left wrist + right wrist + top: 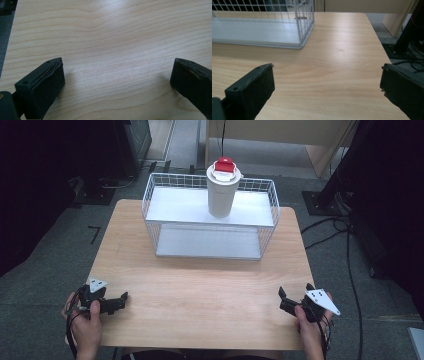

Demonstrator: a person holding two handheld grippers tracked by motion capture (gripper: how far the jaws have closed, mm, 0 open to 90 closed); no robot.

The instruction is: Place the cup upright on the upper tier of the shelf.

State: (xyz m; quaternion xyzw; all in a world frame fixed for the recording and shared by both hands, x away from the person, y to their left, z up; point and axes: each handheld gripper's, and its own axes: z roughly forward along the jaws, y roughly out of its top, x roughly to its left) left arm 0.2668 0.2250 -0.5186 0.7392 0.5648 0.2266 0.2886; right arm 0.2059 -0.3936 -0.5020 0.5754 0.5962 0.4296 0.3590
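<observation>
Both grippers rested wide apart and empty at the table's near edge.

High view: left gripper (pixel 120 301) lower left, right gripper (pixel 283 299) lower right; the white cup (pixel 223 187) with red lid stood top centre on the wire rack (pixel 210 222). Left gripper view: jaws spread over bare table (pixel 112 37). Right gripper view: jaws spread, rack upper left.

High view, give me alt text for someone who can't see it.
A white cup with a red-topped lid stands on the upper shelf of a white wire rack at the far side of a wooden table. Near the front edge, the left gripper and right gripper rest open, one in each hand.
</observation>
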